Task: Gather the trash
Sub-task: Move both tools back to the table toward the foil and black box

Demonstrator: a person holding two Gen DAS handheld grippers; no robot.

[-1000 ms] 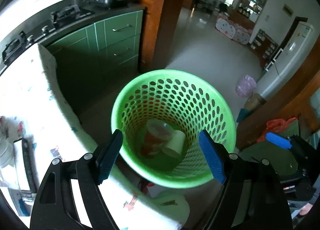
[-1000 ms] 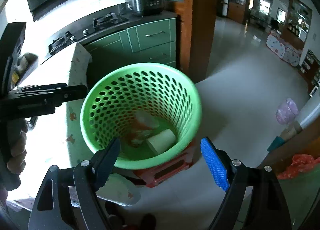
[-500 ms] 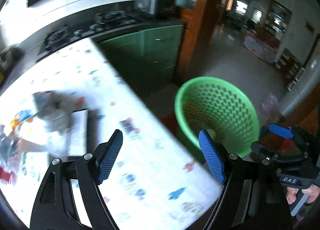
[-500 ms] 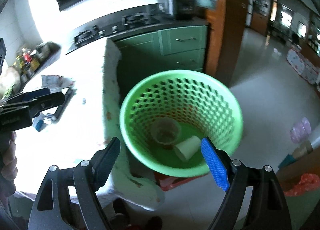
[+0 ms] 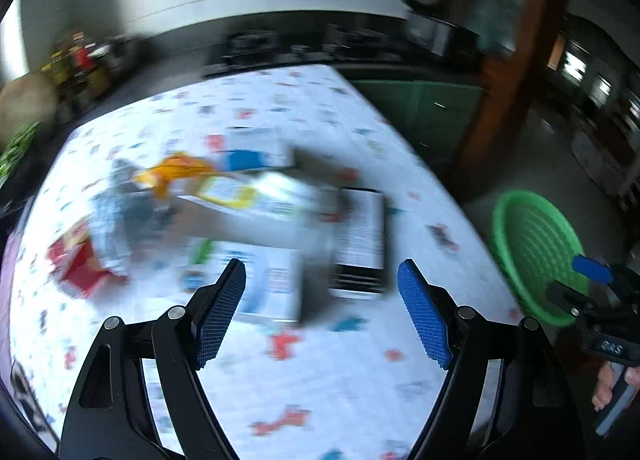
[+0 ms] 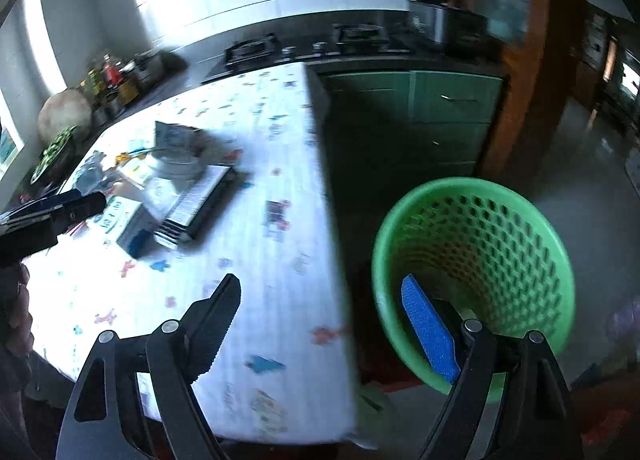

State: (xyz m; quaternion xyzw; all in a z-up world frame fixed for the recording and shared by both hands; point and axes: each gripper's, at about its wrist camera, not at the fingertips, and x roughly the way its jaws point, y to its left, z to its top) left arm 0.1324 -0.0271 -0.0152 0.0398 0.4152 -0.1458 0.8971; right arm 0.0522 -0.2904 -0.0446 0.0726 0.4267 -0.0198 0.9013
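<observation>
A green perforated trash basket (image 6: 476, 260) stands on the floor beside the table; it also shows in the left wrist view (image 5: 532, 248). A blurred pile of trash lies on the patterned tablecloth (image 5: 320, 372): a long black-and-white box (image 5: 360, 240), a white and blue carton (image 5: 264, 284), a red wrapper (image 5: 80, 264) and an orange scrap (image 5: 176, 175). My left gripper (image 5: 320, 312) is open and empty above the table, just short of the pile. My right gripper (image 6: 324, 332) is open and empty over the table's edge, next to the basket.
Green cabinets (image 6: 432, 119) with a black hob (image 6: 304, 45) stand behind the table. A wooden door frame (image 6: 532, 59) rises at the right. Jars and bottles (image 6: 108, 79) crowd the far left counter. The tablecloth also shows in the right wrist view (image 6: 256, 260).
Both grippers swung left from above the basket toward the table. The left one now looks at the trash pile. The right one has the basket at its right side.
</observation>
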